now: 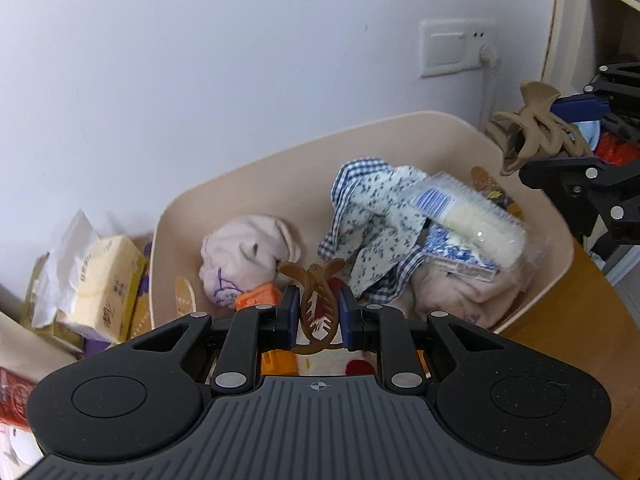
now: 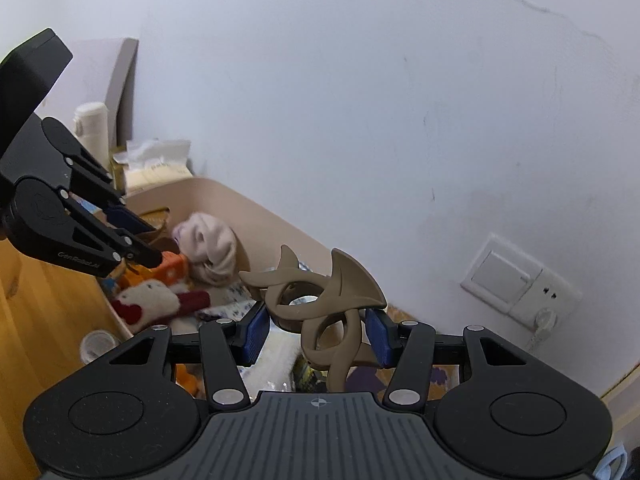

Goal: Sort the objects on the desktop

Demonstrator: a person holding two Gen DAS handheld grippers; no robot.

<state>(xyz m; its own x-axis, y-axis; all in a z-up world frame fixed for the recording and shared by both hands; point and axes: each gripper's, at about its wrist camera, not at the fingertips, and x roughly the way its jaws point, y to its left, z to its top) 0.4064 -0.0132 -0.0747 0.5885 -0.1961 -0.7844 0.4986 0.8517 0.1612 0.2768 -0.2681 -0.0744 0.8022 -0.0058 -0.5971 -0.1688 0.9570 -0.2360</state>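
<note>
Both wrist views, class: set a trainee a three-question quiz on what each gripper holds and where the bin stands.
1. True or false: the left gripper is shut on a small amber hair claw clip.
2. Multiple choice: the right gripper holds a) a tissue pack, b) a large taupe hair claw clip, c) a sock.
3. Fill the gap: the beige bin stands on a wooden desk, against the ____.

Key: 1 true; 2 b; 3 wall.
</note>
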